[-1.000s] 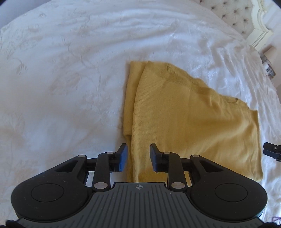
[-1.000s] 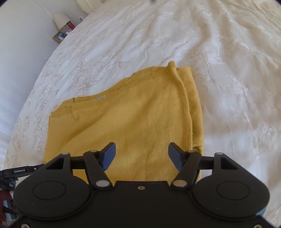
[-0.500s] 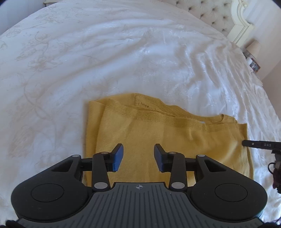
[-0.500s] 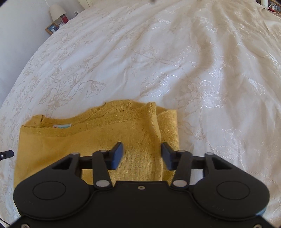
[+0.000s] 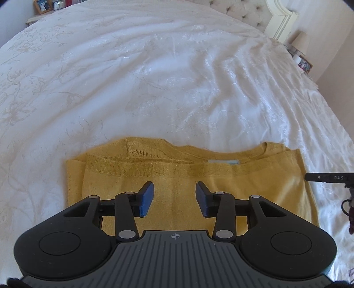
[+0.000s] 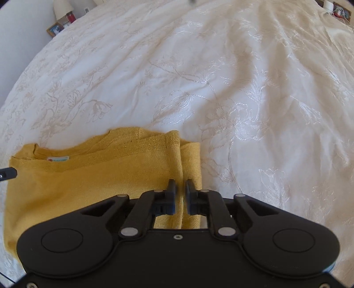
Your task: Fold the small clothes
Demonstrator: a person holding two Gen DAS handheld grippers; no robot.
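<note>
Two grippers over yellow top [image 5: 221,177]: left gripper [image 5: 174,198] opening, empty; right gripper [image 6: 180,195] near-closed.

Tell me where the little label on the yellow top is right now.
The label sits just inside the neckline of the yellow top, at the far left in the right wrist view, on the white bedspread.

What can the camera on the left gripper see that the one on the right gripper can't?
Only the left wrist view shows the tufted headboard and the left gripper, its jaws opening with nothing between them, above the yellow sweater. Only the right wrist view shows the right gripper, its jaws narrow over the folded edge of the sweater; whether it is pinching the fabric I cannot tell. Both views share the sweater, its neck label, and the white embroidered bedspread.
</note>
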